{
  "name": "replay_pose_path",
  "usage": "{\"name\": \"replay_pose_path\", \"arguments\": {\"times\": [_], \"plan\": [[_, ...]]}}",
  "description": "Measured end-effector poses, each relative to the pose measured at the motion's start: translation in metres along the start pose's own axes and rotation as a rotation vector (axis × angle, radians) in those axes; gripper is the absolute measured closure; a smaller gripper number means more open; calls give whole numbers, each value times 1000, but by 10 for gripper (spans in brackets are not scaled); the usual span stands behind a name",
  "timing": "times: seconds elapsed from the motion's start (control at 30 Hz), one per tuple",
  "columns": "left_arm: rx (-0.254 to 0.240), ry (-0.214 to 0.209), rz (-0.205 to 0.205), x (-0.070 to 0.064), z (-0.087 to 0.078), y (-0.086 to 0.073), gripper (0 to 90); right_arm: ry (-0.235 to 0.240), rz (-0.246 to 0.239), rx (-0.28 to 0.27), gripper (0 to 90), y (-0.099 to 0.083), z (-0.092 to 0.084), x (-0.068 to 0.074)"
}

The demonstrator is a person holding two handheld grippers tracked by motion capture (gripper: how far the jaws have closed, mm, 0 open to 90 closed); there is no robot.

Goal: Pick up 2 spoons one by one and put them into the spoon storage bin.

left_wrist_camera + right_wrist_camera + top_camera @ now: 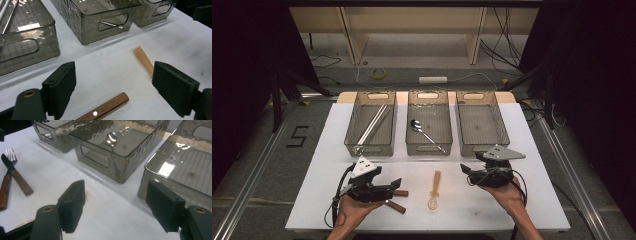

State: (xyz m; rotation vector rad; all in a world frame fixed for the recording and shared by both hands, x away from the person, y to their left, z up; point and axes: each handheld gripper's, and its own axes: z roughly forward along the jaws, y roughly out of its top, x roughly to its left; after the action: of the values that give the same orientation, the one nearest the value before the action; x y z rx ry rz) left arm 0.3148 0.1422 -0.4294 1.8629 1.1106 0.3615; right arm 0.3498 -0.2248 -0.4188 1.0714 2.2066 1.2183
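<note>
Both grippers' fingers apart, empty; wooden handles under left gripper, three bins beyond

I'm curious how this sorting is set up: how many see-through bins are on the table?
3, in a row across the table's far side: the left bin holds chopsticks, the middle bin a metal spoon, the right bin looks empty.

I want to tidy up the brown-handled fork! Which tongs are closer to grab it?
The left tongs. They sit open right over the wooden handles near the table's front edge, while the right tongs, also open, hover nearer the empty right bin.
</note>
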Motion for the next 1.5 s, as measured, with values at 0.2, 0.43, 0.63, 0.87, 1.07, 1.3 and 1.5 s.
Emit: {"name": "replay_pose_path", "arguments": {"times": [0.2, 0.43, 0.63, 0.87, 1.07, 1.3, 1.5], "plan": [[22, -5, -1, -4, 7, 2, 186, -10, 3, -12, 316, -6, -7, 1], [45, -3, -5, -10, 14, 5, 183, -18, 7, -19, 314, -12, -14, 1], [59, -16, -1, -16, 21, 8, 178, -13, 34, -39, 311, -17, -20, -1], [97, -33, -4, -17, 31, 10, 172, -5, 56, -38, 306, -25, -23, -4], [116, -34, -3, -20, 37, 13, 172, -7, 60, -37, 305, -27, -26, -4], [139, -40, 12, -25, 44, 15, 172, -7, 59, -34, 306, -28, -26, -2], [143, -38, 15, -29, 49, 17, 173, -5, 58, -34, 306, -29, -27, 0]]}}
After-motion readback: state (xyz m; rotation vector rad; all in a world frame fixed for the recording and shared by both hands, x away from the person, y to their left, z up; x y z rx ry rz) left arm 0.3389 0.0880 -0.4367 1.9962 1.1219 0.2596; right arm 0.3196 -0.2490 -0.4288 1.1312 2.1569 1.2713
